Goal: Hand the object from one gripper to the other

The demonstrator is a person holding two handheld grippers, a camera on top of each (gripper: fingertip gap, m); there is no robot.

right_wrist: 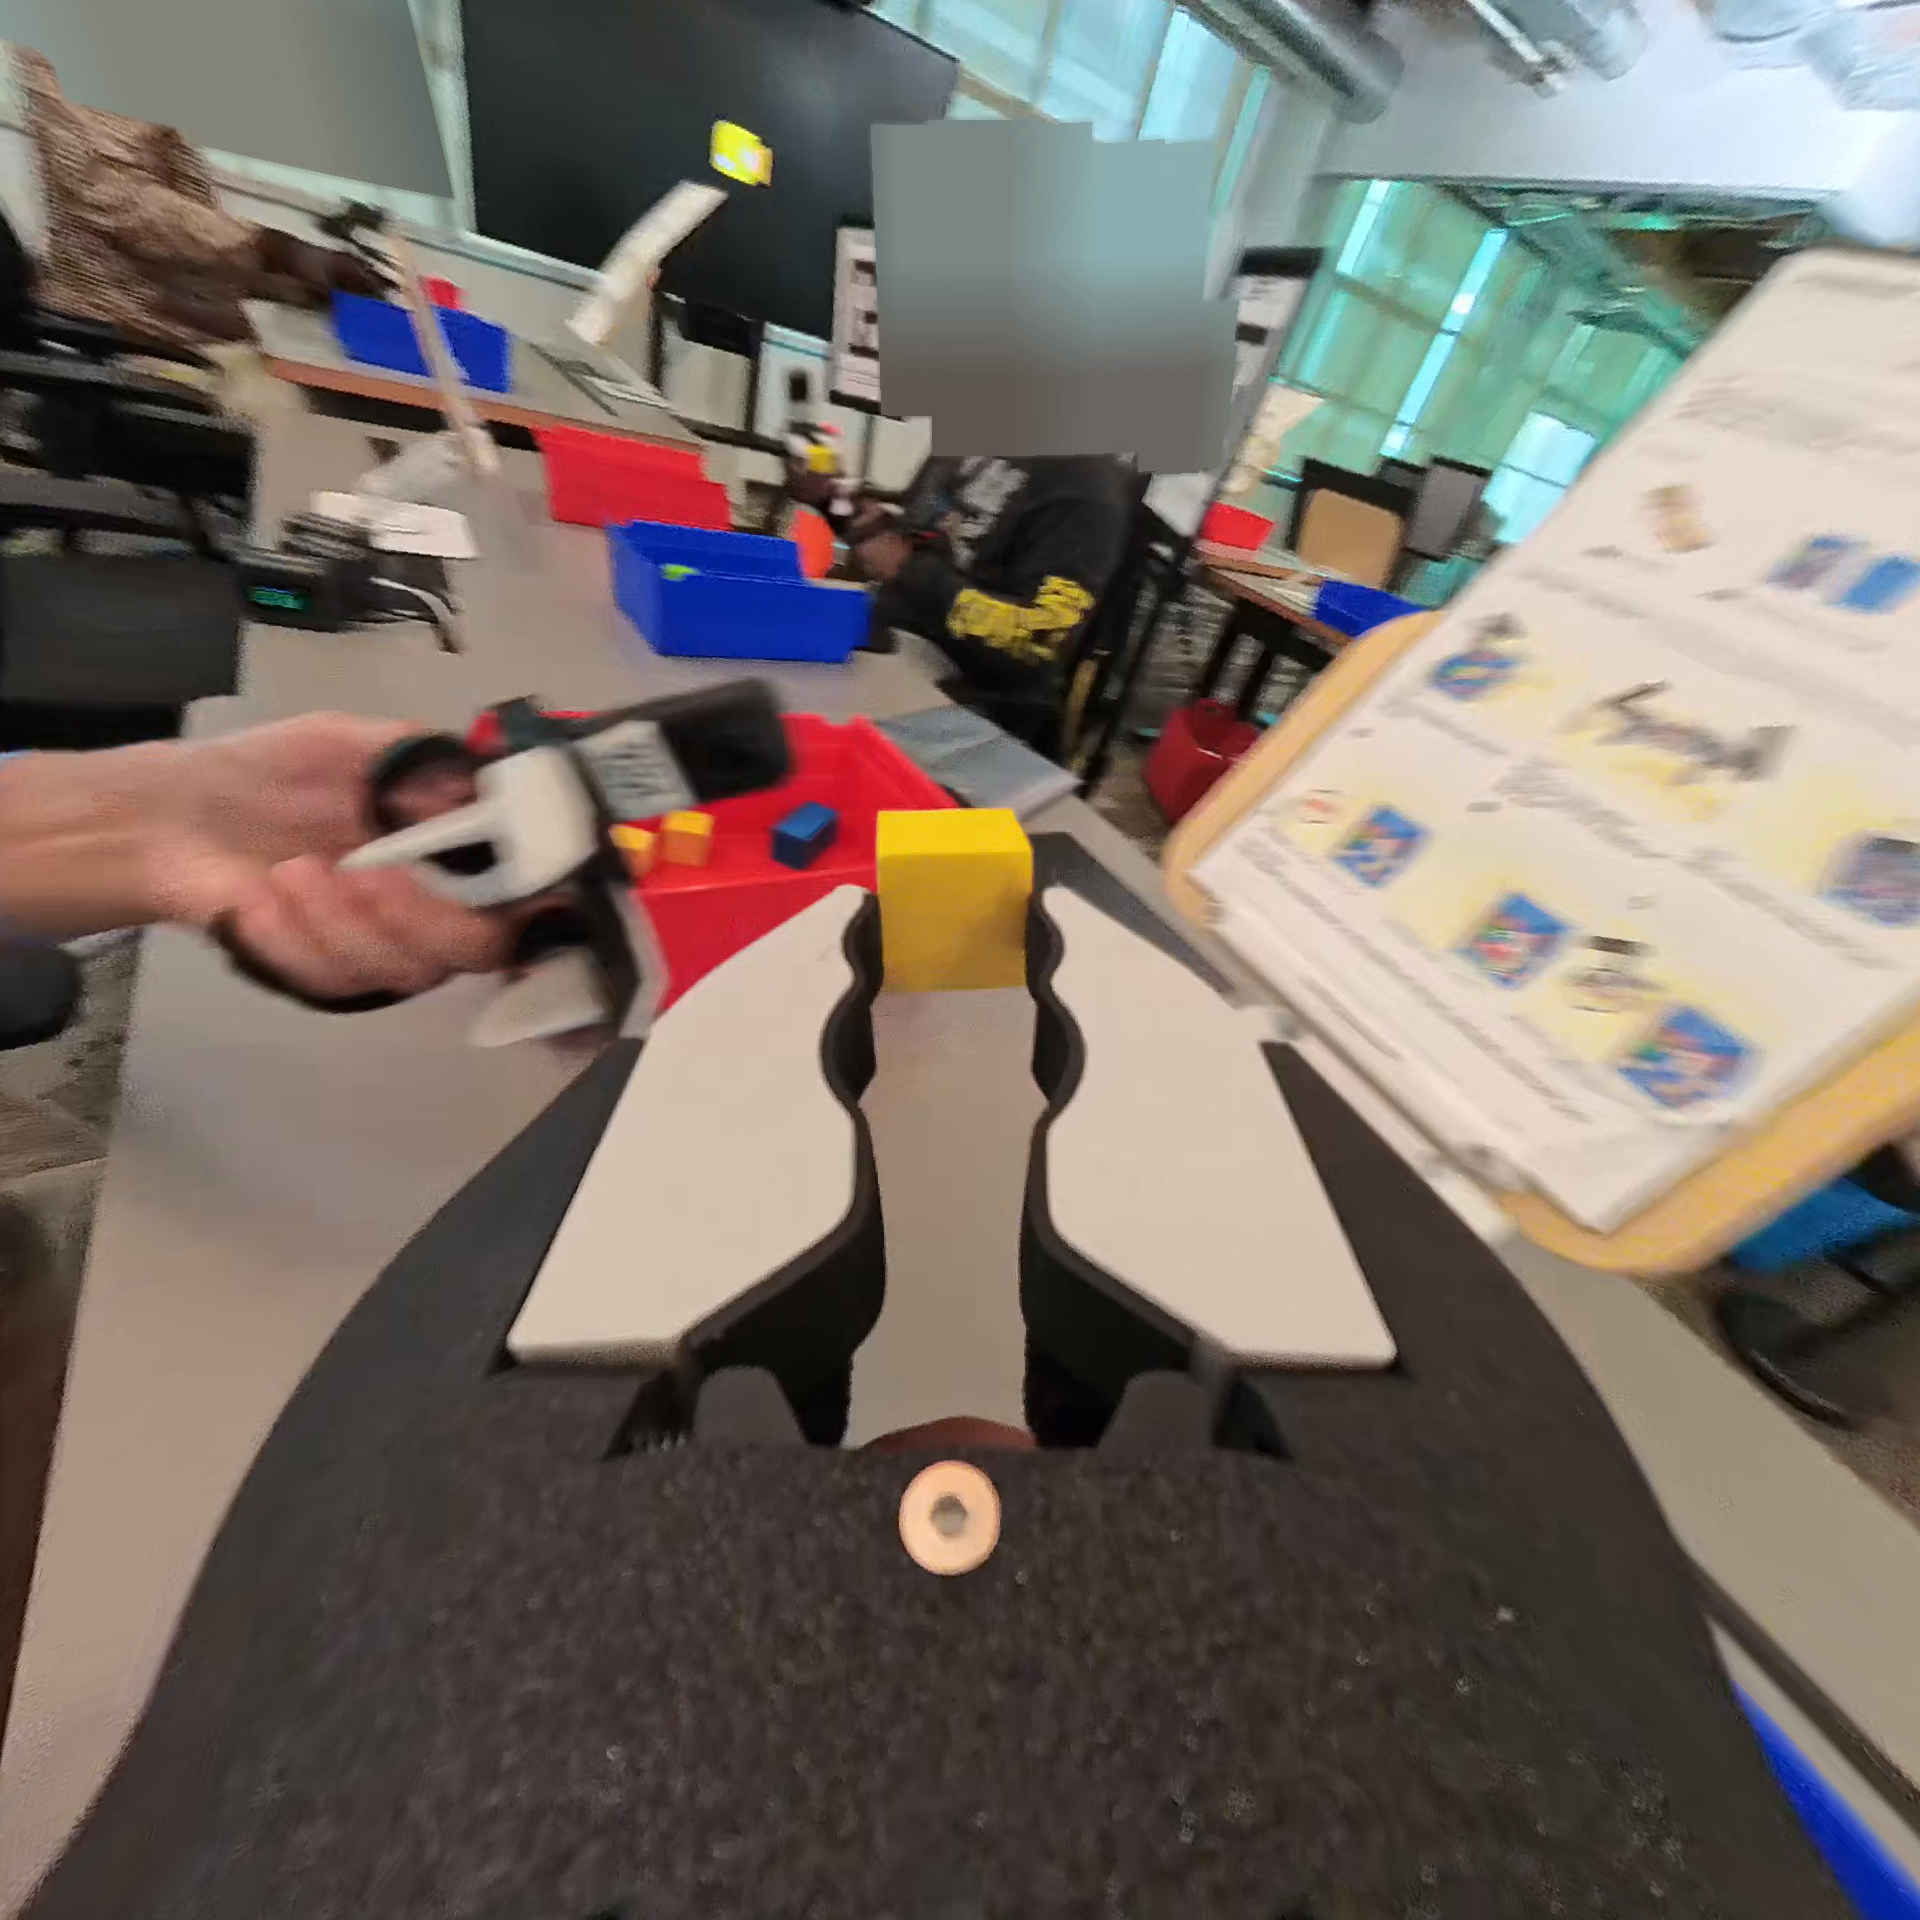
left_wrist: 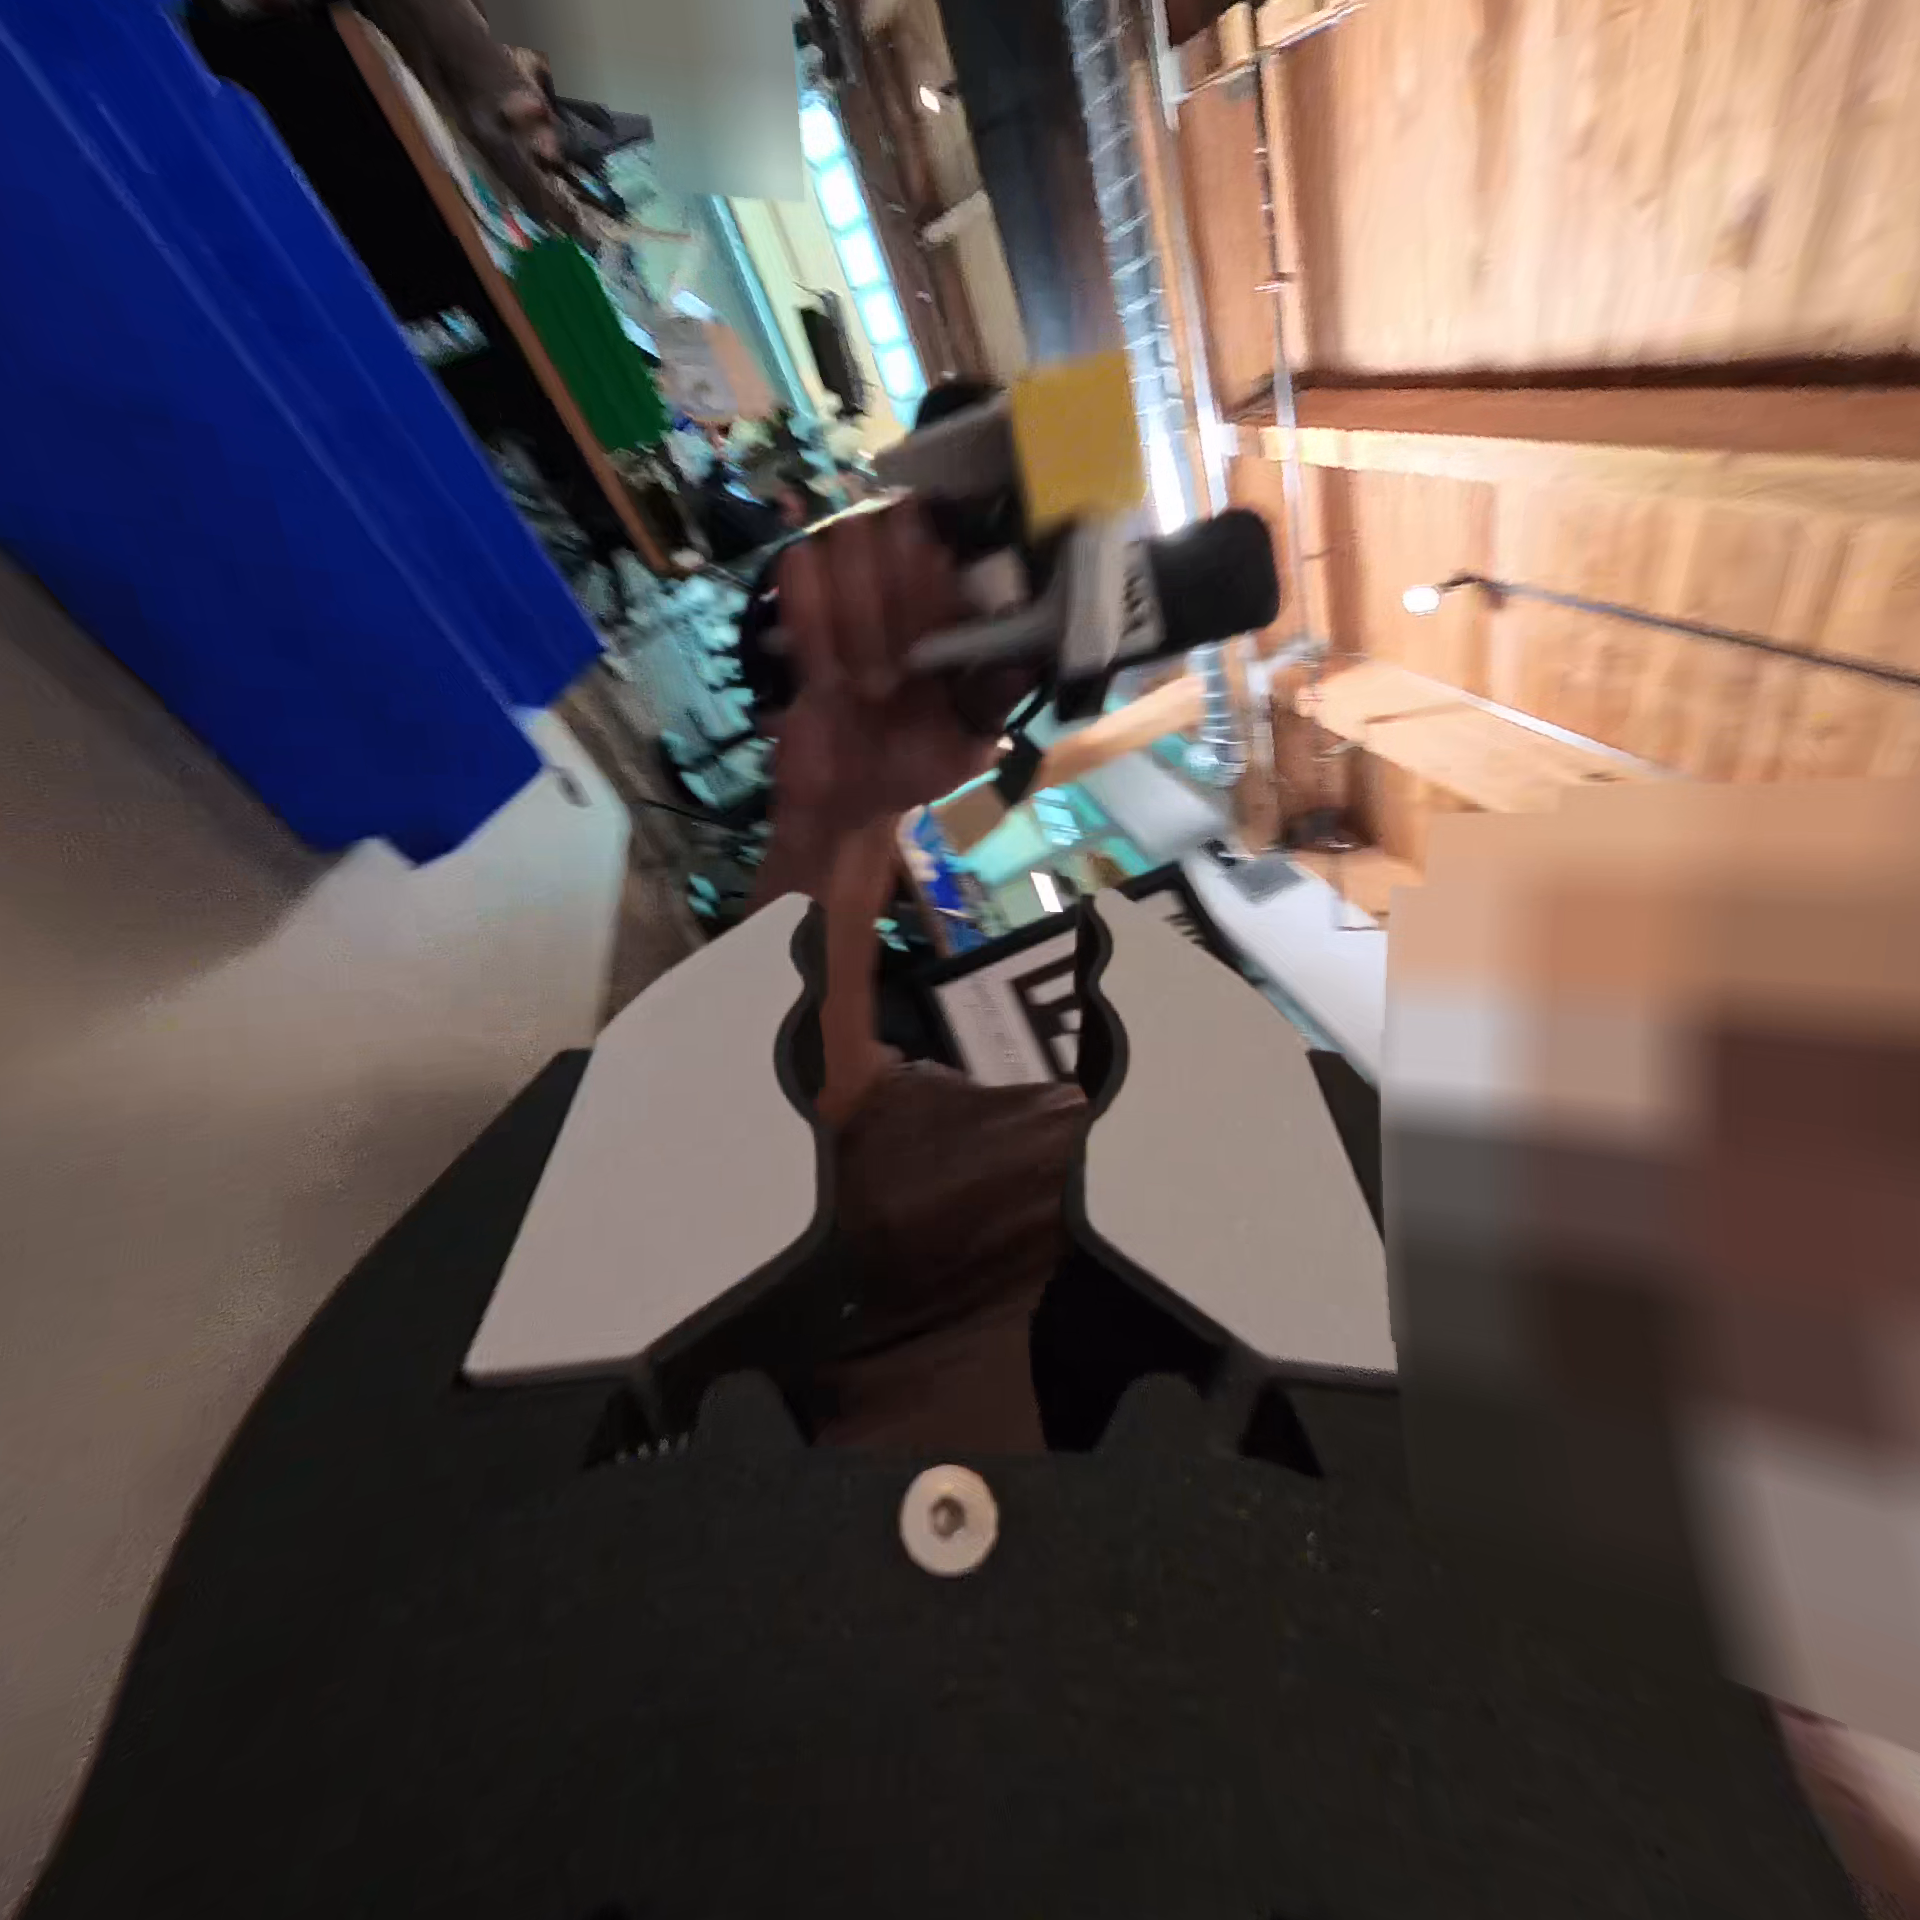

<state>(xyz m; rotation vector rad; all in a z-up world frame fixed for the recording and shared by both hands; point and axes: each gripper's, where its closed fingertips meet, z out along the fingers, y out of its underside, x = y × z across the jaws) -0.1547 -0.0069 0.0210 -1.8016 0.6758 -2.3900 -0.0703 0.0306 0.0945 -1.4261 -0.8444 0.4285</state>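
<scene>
- Gripping the left gripper (right_wrist: 582, 821) from the left side is a hand (right_wrist: 260, 852); in its own view its fingers stand apart with nothing between them.
- Behind it on the grey table (right_wrist: 312, 1122) sits a red bin (right_wrist: 831, 821) holding orange and blue blocks.
- The yellow cube (right_wrist: 951, 899) is pinched between the tips of the right gripper (right_wrist: 951, 935), raised above the table.
- At the right, a tilted board (right_wrist: 1558, 883) carries printed sheets.

no legible text, instruction sheet (right_wrist: 1621, 790) print blurred (pics only)
</scene>
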